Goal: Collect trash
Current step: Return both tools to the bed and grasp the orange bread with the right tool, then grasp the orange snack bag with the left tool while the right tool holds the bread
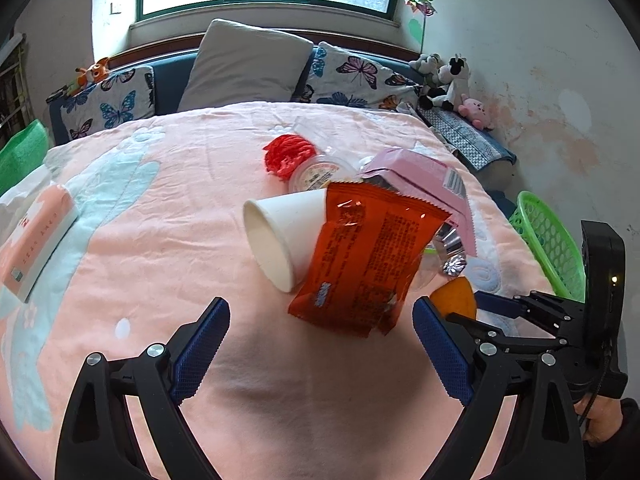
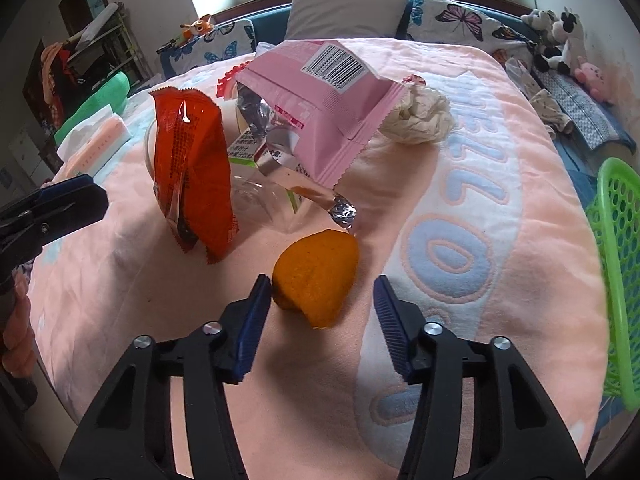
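Orange peel (image 2: 316,278) lies on bed (image 2: 460,208), dead ahead of your right claw (image 2: 320,300), between its pads: left pad touching, right pad clear, nothing gripped yet. Long axis runs diagonally. Left claw (image 1: 320,340) wide open, empty, facing red wrapper (image 1: 364,256). Green basket (image 2: 616,240) at right edge; open blanket between.

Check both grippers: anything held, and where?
Nothing held. Left gripper open, empty. Right gripper straddles the orange peel; only one pad touches.
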The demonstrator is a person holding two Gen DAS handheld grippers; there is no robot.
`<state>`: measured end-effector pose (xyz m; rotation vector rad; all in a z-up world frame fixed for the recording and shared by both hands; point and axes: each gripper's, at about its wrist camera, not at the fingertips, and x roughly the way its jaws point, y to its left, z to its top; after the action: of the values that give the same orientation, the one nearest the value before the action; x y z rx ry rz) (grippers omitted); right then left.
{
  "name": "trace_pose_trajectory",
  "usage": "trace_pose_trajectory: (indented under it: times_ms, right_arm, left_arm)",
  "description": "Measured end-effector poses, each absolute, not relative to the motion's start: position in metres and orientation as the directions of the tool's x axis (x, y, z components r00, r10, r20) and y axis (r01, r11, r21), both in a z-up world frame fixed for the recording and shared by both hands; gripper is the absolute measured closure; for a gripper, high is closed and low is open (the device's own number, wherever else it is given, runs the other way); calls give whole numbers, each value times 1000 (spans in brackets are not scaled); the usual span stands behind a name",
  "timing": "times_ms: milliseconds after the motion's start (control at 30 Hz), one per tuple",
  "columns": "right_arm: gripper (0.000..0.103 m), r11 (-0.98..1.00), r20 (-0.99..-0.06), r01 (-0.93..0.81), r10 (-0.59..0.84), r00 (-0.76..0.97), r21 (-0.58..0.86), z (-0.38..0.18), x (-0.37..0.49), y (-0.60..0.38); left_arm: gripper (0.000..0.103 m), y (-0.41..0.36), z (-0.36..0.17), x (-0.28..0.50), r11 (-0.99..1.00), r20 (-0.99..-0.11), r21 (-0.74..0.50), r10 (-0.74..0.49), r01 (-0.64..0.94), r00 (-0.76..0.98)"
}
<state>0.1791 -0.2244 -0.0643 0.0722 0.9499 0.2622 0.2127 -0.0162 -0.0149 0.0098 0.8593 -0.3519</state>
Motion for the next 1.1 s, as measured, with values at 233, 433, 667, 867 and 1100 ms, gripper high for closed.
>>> trace_pose_trajectory:
  times_ms: [233, 433, 667, 867, 1100]
  right_arm:
    - [63, 968, -785, -188, 246, 569, 168, -56, 174, -237]
    - [64, 968, -776, -176, 249, 579, 180, -53, 165, -250]
    - [64, 973, -771, -157, 232, 593, 171, -46, 157, -266]
    - [65, 977, -771, -134, 215, 599, 168, -45, 151, -279]
    - [66, 981, -770, -106, 194, 608, 164, -43, 145, -288]
  left_arm:
    - [13, -41, -16, 222, 929, -731, -105, -315, 355, 606]
    - [10, -58, -21, 231, 928, -730, -38, -279, 371, 623]
    - [10, -72, -23, 243, 929, -721, 58, -214, 365, 659]
    - [33, -77, -28, 248, 925, -723, 59, -220, 376, 654]
    - [51, -72, -27, 244, 925, -720, 15, -254, 381, 646]
